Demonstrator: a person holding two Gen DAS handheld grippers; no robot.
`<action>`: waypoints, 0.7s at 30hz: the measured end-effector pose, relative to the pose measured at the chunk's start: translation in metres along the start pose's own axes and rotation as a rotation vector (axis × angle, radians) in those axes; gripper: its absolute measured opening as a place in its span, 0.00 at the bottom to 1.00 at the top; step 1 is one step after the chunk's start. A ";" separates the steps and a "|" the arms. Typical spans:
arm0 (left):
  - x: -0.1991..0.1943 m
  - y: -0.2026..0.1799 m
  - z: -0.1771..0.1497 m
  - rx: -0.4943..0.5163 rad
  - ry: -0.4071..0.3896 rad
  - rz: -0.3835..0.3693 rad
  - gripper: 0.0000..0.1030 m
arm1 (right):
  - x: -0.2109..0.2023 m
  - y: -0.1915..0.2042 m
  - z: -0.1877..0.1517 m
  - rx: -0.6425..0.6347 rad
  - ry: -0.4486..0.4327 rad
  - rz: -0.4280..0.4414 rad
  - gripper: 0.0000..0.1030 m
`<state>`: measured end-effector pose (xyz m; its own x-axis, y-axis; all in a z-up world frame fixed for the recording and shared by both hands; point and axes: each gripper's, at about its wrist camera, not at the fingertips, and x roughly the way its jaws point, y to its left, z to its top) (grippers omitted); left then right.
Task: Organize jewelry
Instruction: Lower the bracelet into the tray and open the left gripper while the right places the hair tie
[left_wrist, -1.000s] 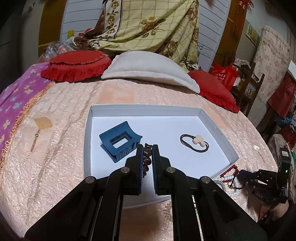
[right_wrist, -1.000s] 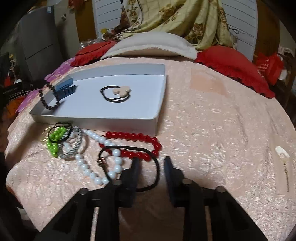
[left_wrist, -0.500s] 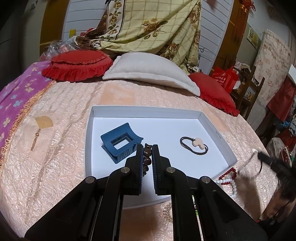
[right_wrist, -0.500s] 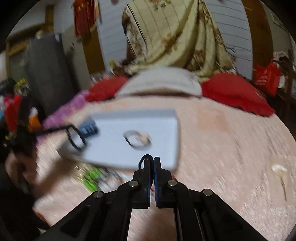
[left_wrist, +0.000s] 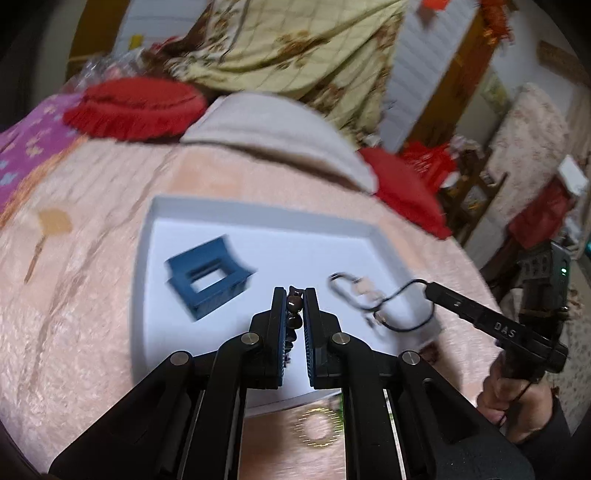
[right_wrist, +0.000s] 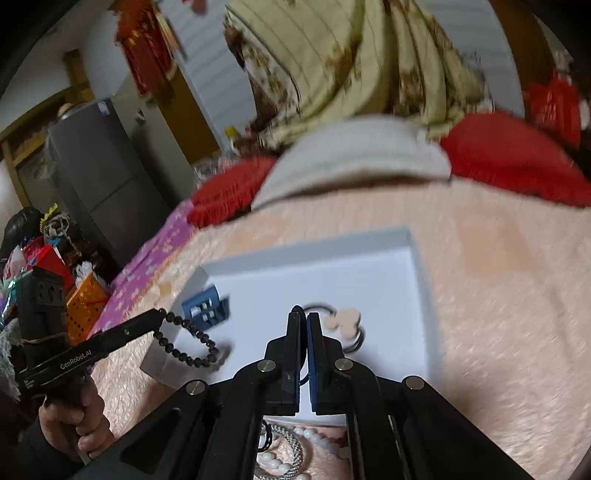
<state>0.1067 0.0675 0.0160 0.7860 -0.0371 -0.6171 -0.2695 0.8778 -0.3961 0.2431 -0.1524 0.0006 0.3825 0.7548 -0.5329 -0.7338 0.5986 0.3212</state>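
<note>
A shallow white tray (left_wrist: 258, 216) lies on a peach quilted bedspread (left_wrist: 81, 314), and both handheld grippers hang above its near edge.

The left gripper (left_wrist: 295, 295) has its fingers pressed close together on a dark beaded bracelet (right_wrist: 192, 345). In the right wrist view the bracelet dangles as a loop over the tray's near left corner, beside a blue claw hair clip (left_wrist: 207, 278) that lies inside the tray toward its left side.

The right gripper (right_wrist: 303, 321) is likewise squeezed onto a thin black cord (left_wrist: 410, 306) whose loop hangs over the tray's near right part. Just under and beside that loop, a black hair tie with a pale pink charm (left_wrist: 354, 291) lies on the tray floor.

Outside the tray, just past its near edge, a white pearl strand (right_wrist: 273, 458) and a silvery bangle (right_wrist: 291, 443) lie on the bedspread, seen between the right gripper's arms.

Beyond the tray's far edge lie a cream pillow (left_wrist: 273, 122) and two red cushions (left_wrist: 136, 107). Both views are blurred.
</note>
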 end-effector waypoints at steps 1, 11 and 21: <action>0.004 0.005 -0.002 -0.009 0.021 0.036 0.07 | 0.008 -0.002 -0.002 0.007 0.022 -0.020 0.03; 0.019 0.025 -0.016 0.007 0.089 0.275 0.08 | 0.033 -0.050 -0.013 0.090 0.107 -0.163 0.03; 0.018 0.024 -0.018 -0.005 0.083 0.269 0.35 | 0.027 -0.036 -0.014 0.014 0.069 -0.195 0.51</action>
<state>0.1038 0.0795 -0.0168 0.6378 0.1581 -0.7538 -0.4655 0.8589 -0.2137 0.2717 -0.1574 -0.0366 0.4765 0.6045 -0.6383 -0.6417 0.7355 0.2175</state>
